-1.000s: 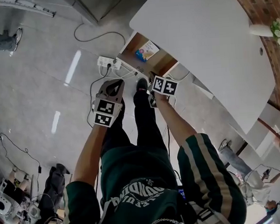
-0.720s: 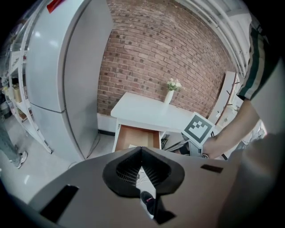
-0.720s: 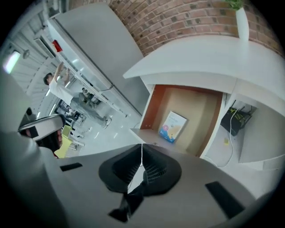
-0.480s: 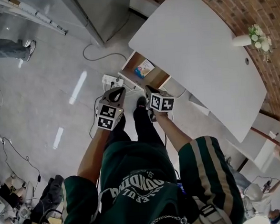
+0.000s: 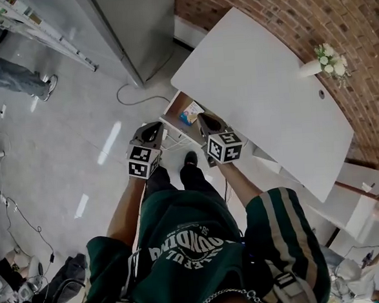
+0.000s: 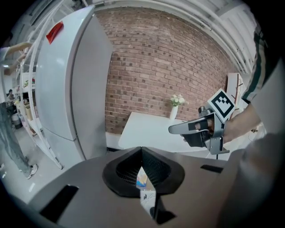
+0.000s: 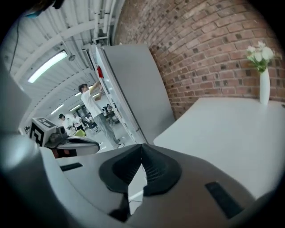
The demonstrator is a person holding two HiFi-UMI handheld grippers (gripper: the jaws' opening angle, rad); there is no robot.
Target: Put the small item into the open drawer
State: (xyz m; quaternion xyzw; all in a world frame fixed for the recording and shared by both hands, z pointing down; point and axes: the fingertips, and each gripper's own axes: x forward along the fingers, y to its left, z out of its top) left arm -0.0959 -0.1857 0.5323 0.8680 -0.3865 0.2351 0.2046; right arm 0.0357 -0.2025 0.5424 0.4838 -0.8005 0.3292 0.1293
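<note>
We hold both grippers side by side, apart, near the open drawer point(image 5: 177, 107), which projects from under the white table point(image 5: 262, 78). The small item point(image 5: 190, 114), a colourful flat pack, lies inside the drawer. The left gripper point(image 6: 141, 149) has its jaws together at the tips with nothing clamped; the item shows only through the gap below them. The right gripper point(image 7: 141, 145) likewise has its jaws closed and empty. A vase of flowers point(image 5: 322, 57) stands on the table near the brick wall point(image 5: 263, 6).
</note>
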